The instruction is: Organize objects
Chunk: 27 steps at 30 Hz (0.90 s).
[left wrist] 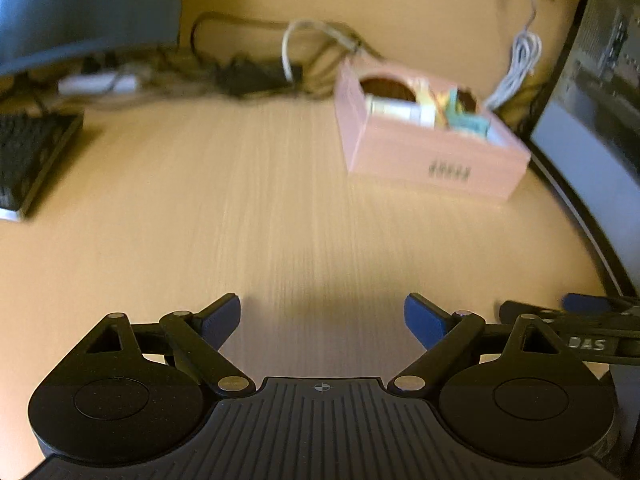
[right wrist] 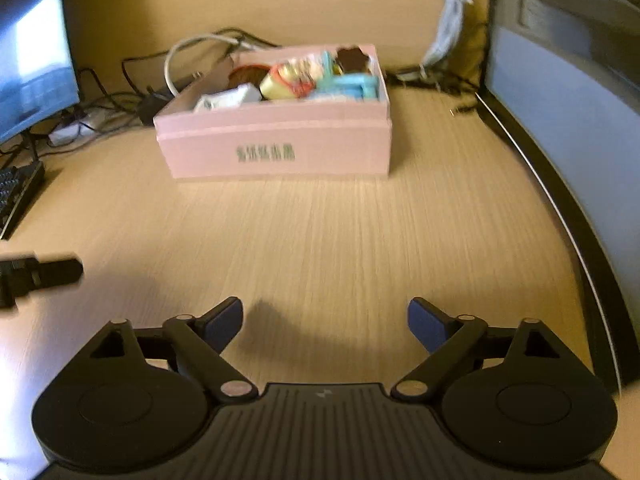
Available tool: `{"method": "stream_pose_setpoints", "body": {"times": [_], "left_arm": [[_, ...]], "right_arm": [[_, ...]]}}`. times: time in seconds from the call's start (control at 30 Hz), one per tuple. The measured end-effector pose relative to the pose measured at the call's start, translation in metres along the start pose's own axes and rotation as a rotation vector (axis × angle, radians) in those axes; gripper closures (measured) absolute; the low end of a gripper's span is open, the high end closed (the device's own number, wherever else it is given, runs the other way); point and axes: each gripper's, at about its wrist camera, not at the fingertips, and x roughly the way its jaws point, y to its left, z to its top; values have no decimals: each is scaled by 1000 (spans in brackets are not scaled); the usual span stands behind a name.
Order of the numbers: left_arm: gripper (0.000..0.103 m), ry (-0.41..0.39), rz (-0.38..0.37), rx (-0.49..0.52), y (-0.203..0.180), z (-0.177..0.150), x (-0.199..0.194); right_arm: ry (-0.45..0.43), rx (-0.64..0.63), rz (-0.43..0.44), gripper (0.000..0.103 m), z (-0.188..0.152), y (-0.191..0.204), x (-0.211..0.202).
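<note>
My left tongs [left wrist: 322, 320] stand spread wide over bare tabletop [left wrist: 240, 208] with nothing between the blue pads. My right tongs [right wrist: 325, 322] are just as wide apart and hold nothing either.

From the right wrist view I see the pink box [right wrist: 276, 152] straight ahead, well apart from the tongs, resting on the tabletop [right wrist: 320, 240] with dark lettering on its near wall. It is packed with small things: a white packet [right wrist: 228, 101] at the left, a yellow and red item [right wrist: 286, 80] in the middle, something turquoise [right wrist: 352, 85] at the right, a dark brown piece [right wrist: 351, 59] behind that.

From the left wrist view the same box [left wrist: 432, 156] sits ahead and to the right, blurred.

Cables [right wrist: 132, 92] tangle behind the box, a keyboard [left wrist: 28, 156] lies at the left edge, and a white cord [right wrist: 450, 20] hangs at the back right.
</note>
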Motion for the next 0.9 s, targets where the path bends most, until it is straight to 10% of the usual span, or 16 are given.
{"method": "stream_pose_setpoints", "body": {"times": [0.27,0.9], "left_arm": [[8,-46,44,150,-19,-17,12],[1,-150,187,78,-48,-15,34]], "right_arm": [[-34,22,-132,0,-27,12,-16],[-174,-70,-33,0,-1,-13,19]]}}
